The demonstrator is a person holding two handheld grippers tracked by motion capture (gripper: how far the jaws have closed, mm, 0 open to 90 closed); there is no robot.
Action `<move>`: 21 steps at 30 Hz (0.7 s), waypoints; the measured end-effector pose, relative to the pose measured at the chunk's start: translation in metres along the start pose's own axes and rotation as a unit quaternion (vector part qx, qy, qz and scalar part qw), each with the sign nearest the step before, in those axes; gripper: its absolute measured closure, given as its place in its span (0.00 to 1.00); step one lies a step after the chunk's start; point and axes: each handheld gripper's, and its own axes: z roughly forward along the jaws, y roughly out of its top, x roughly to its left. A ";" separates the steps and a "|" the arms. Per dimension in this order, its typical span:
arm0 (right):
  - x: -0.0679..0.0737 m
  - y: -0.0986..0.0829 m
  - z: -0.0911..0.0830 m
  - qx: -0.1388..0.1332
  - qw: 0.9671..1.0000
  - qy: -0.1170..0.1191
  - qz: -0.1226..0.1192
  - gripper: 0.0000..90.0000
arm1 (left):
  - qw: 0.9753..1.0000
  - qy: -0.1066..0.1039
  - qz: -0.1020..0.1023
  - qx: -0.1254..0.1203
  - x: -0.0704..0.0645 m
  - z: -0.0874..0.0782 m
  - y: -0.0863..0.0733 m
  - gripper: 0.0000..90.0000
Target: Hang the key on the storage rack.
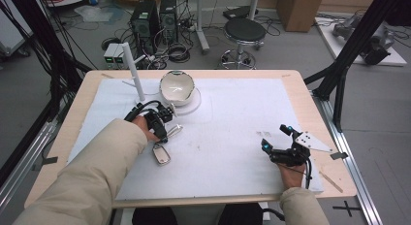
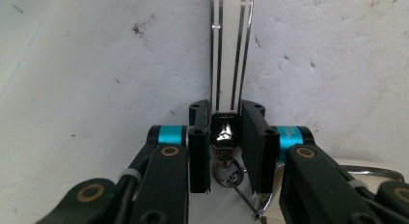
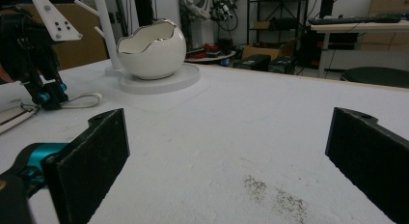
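A white key fob with chrome trim lies flat on the white mat. My left gripper points down at its far end. In the left gripper view the fob's body runs away from the jaws, which press on either side of its dark head, and a small metal ring hangs just below. My left gripper is shut on that head. A thin wire loop lies beside it. My right gripper rests low at the right, open with nothing between its jaws.
A white egg-shaped bowl sits on a round white base behind the left gripper, also seen in the right gripper view. A white post stand rises to its left. The wooden table edge borders the mat.
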 end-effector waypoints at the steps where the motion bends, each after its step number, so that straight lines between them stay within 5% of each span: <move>1: 0.000 0.000 0.000 0.000 1.000 0.000 0.000 0.01 | 1.000 0.000 0.000 0.000 0.000 0.000 0.000 0.82; 8: 0.000 0.000 0.000 0.001 1.000 -0.001 -0.001 0.01 | 1.000 -0.002 0.011 -0.004 0.001 -0.002 -0.001 0.82; 13: 0.001 0.000 0.000 0.003 1.000 0.000 0.002 0.01 | 0.999 -0.016 0.023 -0.042 0.004 -0.012 -0.006 0.82; 16: 0.001 0.000 0.000 0.003 1.000 -0.001 0.001 0.01 | 0.996 -0.027 0.033 -0.073 0.007 -0.023 -0.011 0.82; 21: 0.001 0.000 0.000 0.003 1.000 -0.002 -0.001 0.01 | 0.987 -0.046 0.024 -0.153 0.013 -0.045 -0.026 0.82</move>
